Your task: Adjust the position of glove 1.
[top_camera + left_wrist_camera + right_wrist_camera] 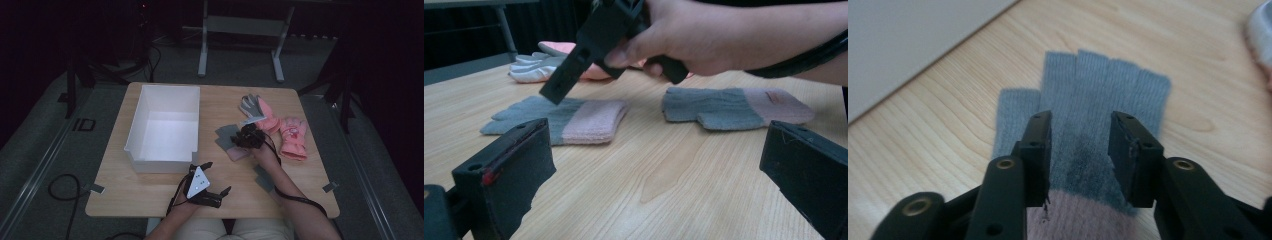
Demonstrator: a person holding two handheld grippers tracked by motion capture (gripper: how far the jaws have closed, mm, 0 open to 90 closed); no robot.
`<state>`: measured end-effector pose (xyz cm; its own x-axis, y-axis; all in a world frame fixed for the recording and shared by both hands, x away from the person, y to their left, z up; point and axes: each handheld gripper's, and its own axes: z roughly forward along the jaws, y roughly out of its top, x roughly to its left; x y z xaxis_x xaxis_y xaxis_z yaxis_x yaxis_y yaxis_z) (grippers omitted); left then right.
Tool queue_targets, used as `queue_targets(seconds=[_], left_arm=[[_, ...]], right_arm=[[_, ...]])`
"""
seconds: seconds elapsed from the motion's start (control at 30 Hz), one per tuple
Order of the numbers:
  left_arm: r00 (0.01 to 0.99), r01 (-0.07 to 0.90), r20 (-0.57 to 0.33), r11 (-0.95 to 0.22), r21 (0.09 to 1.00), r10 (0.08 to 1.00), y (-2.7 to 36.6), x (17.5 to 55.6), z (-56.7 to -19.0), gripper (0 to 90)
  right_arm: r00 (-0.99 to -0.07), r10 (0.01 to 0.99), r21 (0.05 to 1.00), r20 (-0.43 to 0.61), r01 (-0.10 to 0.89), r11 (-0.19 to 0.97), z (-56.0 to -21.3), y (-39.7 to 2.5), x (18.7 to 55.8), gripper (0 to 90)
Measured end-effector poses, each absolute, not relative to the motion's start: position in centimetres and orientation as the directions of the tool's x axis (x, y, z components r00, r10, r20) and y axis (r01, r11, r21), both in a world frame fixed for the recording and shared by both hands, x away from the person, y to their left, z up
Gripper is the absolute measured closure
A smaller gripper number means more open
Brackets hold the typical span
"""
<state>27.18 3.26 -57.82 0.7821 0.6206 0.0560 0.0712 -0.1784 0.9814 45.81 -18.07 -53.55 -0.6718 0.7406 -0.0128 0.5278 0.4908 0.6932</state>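
A grey knitted fingerless glove with a pink cuff (pixel 1108 95) lies flat on the wooden table, fingers pointing away. My right gripper (pixel 1080 150) stands open just above its palm, one jaw to each side; in the high view this gripper (pixel 241 136) is over the same glove (pixel 227 139). A matching second grey-and-pink glove (pixel 734 107) lies nearer the person, partly under the right forearm (pixel 280 180). My left gripper (pixel 218 176) rests near the table's front edge, open wide and holding nothing (pixel 656 170).
A white open box (pixel 135 125) stands on the table's left half, its wall at the edge of the right gripper view (pixel 908 40). A grey-and-pink work glove (pixel 252 106) and pink winter gloves (pixel 293 136) lie at the back right. Bare wood (pixel 125 195) spreads at the front left.
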Motion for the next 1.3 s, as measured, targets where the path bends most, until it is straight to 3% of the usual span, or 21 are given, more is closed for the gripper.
queue_targets(seconds=[0.33, 0.6, 0.8, 1.3], left_arm=[[0.783, 0.072, 0.055, -0.178, 0.981, 0.620, 3.3, 27.2, -57.8, 0.4], [0.784, 0.071, 0.058, -0.182, 0.981, 0.618, 3.2, 27.2, -57.8, 0.4], [0.784, 0.072, 0.060, -0.187, 0.980, 0.618, 3.2, 27.2, -57.8, 0.4], [0.784, 0.062, 0.070, -0.190, 0.980, 0.616, 3.2, 27.1, -57.8, 0.4]], right_arm=[[-0.673, 0.738, 0.662, -0.059, 0.527, 0.534, -55.2, -17.8, 47.0, 62.2], [-0.646, 0.761, 0.654, -0.056, 0.552, 0.517, -55.1, -17.2, 46.7, 79.3], [-0.589, 0.808, 0.663, -0.012, 0.600, 0.447, -54.8, -17.0, 46.2, 84.0], [-0.440, 0.891, 0.779, 0.109, 0.595, 0.198, -47.6, -17.0, 40.3, 84.9]])
